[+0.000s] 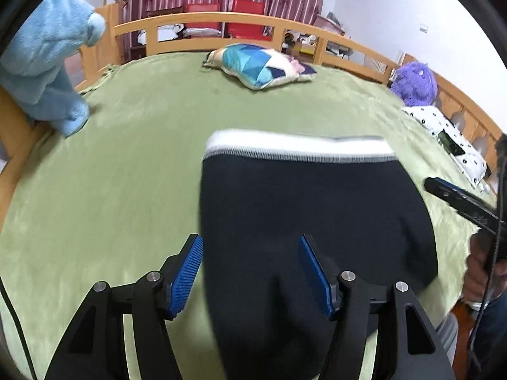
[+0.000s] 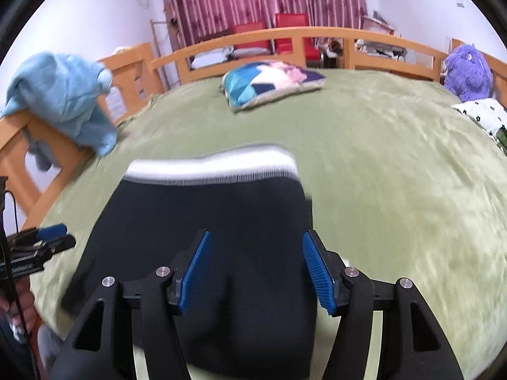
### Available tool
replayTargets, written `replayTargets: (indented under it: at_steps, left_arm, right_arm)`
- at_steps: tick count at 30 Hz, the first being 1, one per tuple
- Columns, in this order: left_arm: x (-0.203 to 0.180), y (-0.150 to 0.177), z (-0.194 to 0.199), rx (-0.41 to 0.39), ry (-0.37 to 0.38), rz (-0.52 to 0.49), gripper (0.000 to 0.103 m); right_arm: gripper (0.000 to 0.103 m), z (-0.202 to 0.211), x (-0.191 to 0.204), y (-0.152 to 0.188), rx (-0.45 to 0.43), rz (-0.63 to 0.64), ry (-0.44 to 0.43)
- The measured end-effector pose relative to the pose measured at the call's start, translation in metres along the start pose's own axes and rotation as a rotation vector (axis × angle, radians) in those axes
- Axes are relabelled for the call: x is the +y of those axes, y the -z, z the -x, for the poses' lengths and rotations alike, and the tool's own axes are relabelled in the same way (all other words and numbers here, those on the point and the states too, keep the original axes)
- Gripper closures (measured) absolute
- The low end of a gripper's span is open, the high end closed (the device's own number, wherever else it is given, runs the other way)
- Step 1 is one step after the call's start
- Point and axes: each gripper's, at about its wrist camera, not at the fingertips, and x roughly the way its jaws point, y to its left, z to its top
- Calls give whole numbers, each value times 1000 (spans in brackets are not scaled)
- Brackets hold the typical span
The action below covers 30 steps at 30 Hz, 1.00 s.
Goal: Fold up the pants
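Note:
Dark navy pants (image 1: pixel 313 215) with a white and grey waistband (image 1: pixel 298 147) lie folded on the green bed cover, waistband at the far end. My left gripper (image 1: pixel 250 272) is open, its jaws wide apart over the pants' near left edge. My right gripper (image 2: pixel 256 269) is open over the pants (image 2: pixel 206 221) near their right edge. Neither holds the cloth. The right gripper also shows at the right in the left wrist view (image 1: pixel 459 202), and the left gripper at the left in the right wrist view (image 2: pixel 41 240).
A green blanket (image 1: pixel 126 174) covers the bed inside a wooden rail (image 1: pixel 221 20). A blue patterned pillow (image 1: pixel 259 66) lies at the far side. A light blue towel (image 1: pixel 44 60) hangs on the left rail. A purple plush toy (image 1: pixel 413 84) and a spotted pillow (image 1: pixel 443 129) sit at right.

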Motion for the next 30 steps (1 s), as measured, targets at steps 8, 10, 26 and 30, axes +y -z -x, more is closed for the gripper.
replayTargets:
  at_steps: [8, 10, 26, 30]
  left_arm:
    - [-11, -48, -87, 66, -10, -6, 41]
    - [-13, -48, -108, 89, -36, -14, 41]
    - [-4, 8, -64, 152, -44, 0, 32]
    - [-23, 61, -30, 130, -77, -13, 31]
  right_arm:
    - [42, -102, -3, -34, 49, 19, 58]
    - [40, -120, -10, -32, 80, 18, 70]
    - [33, -86, -37, -4, 84, -101, 58]
    - [33, -48, -43, 36, 101, -130, 51]
